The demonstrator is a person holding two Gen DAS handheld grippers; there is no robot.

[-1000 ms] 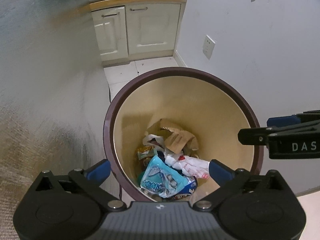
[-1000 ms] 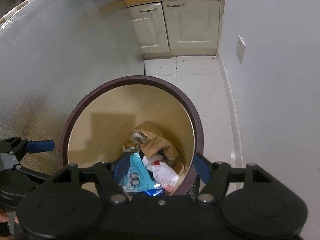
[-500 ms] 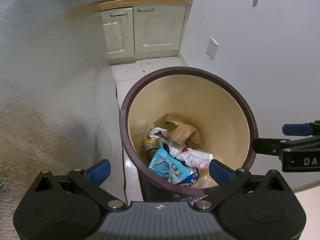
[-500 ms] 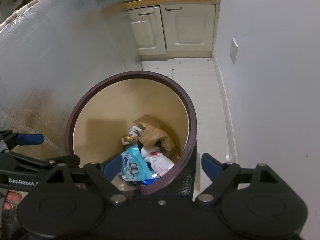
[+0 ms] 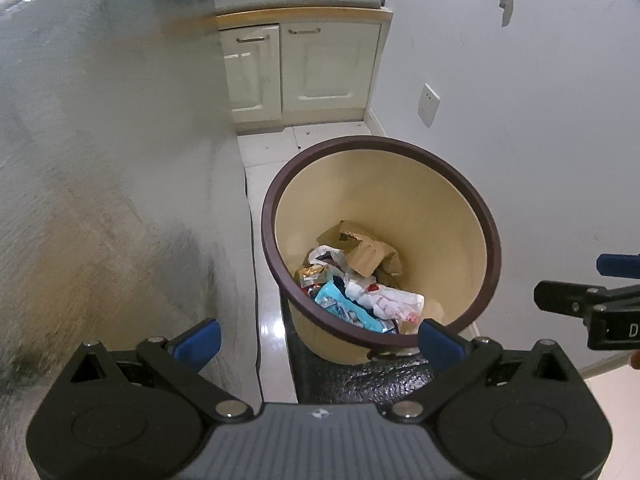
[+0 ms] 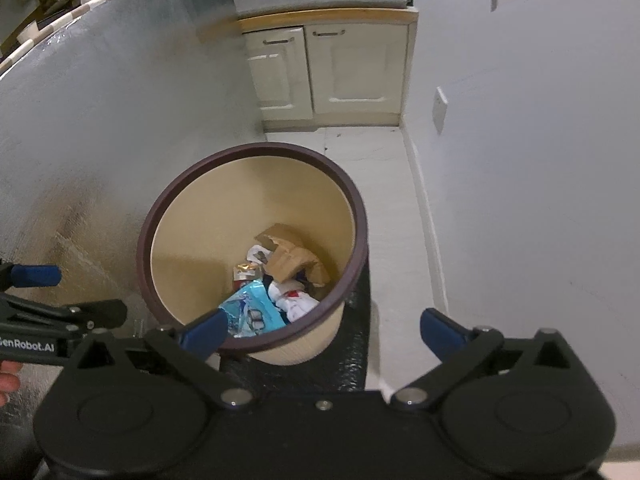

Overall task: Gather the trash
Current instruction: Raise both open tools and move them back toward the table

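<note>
Just beyond right tool: bin.

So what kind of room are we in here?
Probably a home kitchen corner: cream cabinets under a cluttered counter, white tiled floor, and a trash bin holding wrappers and cardboard beside the wall.

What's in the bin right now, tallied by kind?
Inside the bin:
Torn brown cardboard: 1
Blue snack wrapper: 1
White and red plastic wrapper: 1
Gold foil wrapper: 1
White plastic bag scrap: 1
Total: 5 visible; the pile may hide more underneath.
</note>
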